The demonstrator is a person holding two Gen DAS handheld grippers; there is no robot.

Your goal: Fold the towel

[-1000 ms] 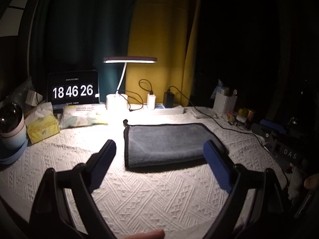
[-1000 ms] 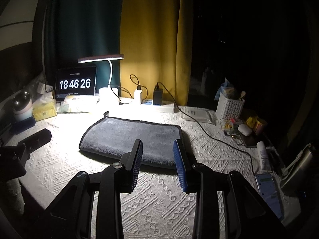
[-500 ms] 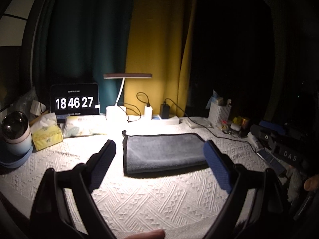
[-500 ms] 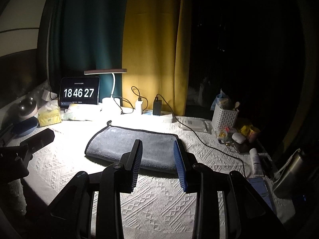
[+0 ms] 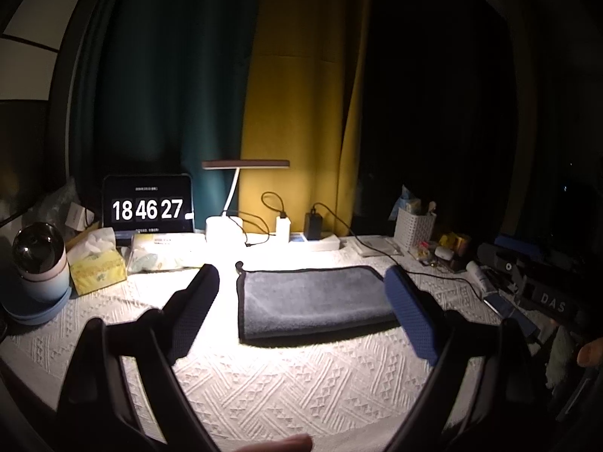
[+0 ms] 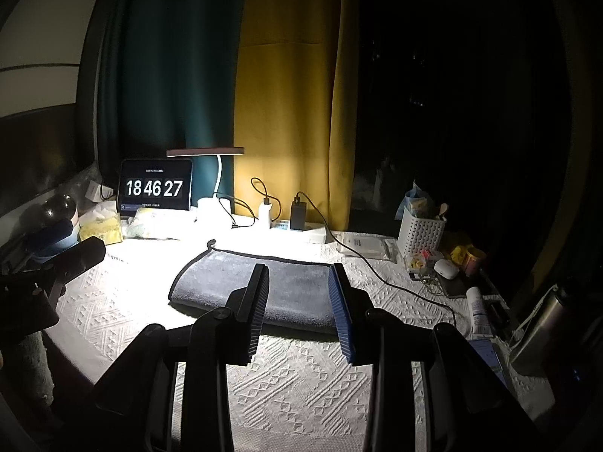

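The white tablecloth (image 5: 301,376) takes up most of the desk, and the grey towel (image 5: 312,297) lies flat at its middle, apparently doubled already, perhaps finished. The left gripper (image 5: 301,312) gapes wide and the right gripper (image 6: 299,310) is narrower, both empty, short of it. Behind stand a lamp (image 5: 245,196) and clock (image 5: 147,203); a cable (image 6: 395,286) trails just right.

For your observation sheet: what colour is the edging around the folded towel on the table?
Black edging borders the folded grey towel, with a black hanging loop at its corner; the left wrist view shows it best.
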